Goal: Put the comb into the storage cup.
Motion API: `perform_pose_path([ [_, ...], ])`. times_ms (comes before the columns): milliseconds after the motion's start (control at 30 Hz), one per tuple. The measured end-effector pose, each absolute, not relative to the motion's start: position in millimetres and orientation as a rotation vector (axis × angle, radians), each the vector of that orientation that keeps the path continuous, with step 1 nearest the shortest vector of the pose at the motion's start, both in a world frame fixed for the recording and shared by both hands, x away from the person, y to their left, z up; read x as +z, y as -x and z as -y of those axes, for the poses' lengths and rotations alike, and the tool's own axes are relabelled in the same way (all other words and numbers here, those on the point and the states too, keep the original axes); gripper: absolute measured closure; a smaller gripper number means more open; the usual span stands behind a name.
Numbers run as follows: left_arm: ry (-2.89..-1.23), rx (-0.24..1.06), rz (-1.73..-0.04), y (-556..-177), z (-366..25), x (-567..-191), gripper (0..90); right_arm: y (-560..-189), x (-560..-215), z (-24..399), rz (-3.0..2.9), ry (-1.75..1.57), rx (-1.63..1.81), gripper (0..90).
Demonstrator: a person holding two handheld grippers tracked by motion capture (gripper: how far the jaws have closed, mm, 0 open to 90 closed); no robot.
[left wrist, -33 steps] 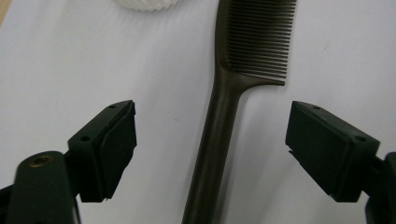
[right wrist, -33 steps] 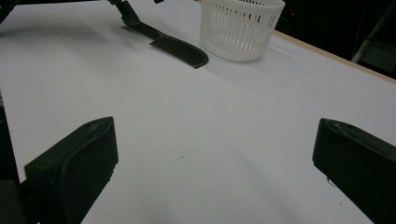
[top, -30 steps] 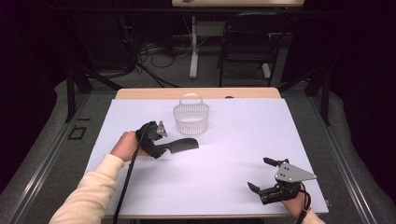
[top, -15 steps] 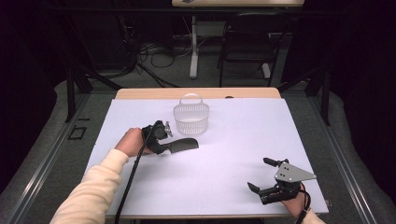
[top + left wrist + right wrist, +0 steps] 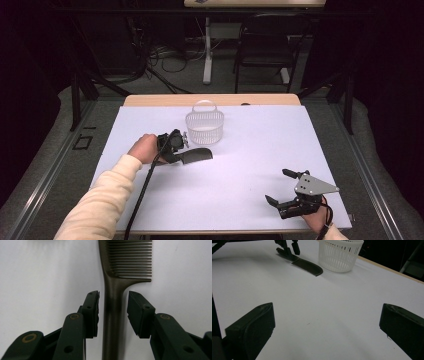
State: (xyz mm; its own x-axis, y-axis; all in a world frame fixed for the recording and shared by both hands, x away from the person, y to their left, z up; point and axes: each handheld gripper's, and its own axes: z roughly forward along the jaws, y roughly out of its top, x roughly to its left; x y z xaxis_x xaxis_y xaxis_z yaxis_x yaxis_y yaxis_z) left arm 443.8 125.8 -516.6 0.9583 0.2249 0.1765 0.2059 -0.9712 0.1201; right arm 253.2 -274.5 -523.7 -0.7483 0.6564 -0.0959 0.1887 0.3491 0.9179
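Left gripper (image 5: 176, 145) sat left of the table's (image 5: 250, 150) middle, nearer the far edge than the near one, held by the person's left hand (image 5: 142, 148) with a cream sleeve (image 5: 95, 200) coming in from the near edge. Its jaws had just been closing around the handle of the dark comb (image 5: 196, 156). In the left gripper view the handle ran straight up between the pads (image 5: 91, 312), a thin gap showing on each side, so no squeeze yet: claw released, comb not grasped. The comb (image 5: 117, 290) lay flat on the white table cover, teeth end pointing toward the table's middle, just in front of the white basket (image 5: 204, 126). The basket stood upright near the middle of the far edge, handle up, close to the comb, contact unclear. Right gripper (image 5: 287, 192) rested by the near right corner, jaws spread wide, nothing between them; in the right gripper view bare table cover (image 5: 324, 315) lay between its jaws.
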Motion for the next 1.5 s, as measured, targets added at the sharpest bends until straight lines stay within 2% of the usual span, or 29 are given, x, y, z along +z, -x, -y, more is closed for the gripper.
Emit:
perform_pose_path([
  [467,-3.051,0.266,-0.255,-448.9,-121.9,-523.5,70.2,-253.5,-524.0,274.5,-2.166,-0.734,1.386,0.0],
  [667,-3.052,0.266,-0.254,-449.4,-122.4,-523.5,71.3,-253.3,-524.2,274.0,-2.168,-0.737,1.385,0.0],
  [900,-3.0,0.305,-0.267,-444.5,-125.9,-515.1,71.6,-252.8,-524.0,274.2,-2.165,-0.74,1.383,0.0],
  [1500,-2.829,0.29,-0.337,-426.1,-137.2,-499.0,71.7,-253.1,-524.0,274.3,-2.167,-0.74,1.377,0.0],
])
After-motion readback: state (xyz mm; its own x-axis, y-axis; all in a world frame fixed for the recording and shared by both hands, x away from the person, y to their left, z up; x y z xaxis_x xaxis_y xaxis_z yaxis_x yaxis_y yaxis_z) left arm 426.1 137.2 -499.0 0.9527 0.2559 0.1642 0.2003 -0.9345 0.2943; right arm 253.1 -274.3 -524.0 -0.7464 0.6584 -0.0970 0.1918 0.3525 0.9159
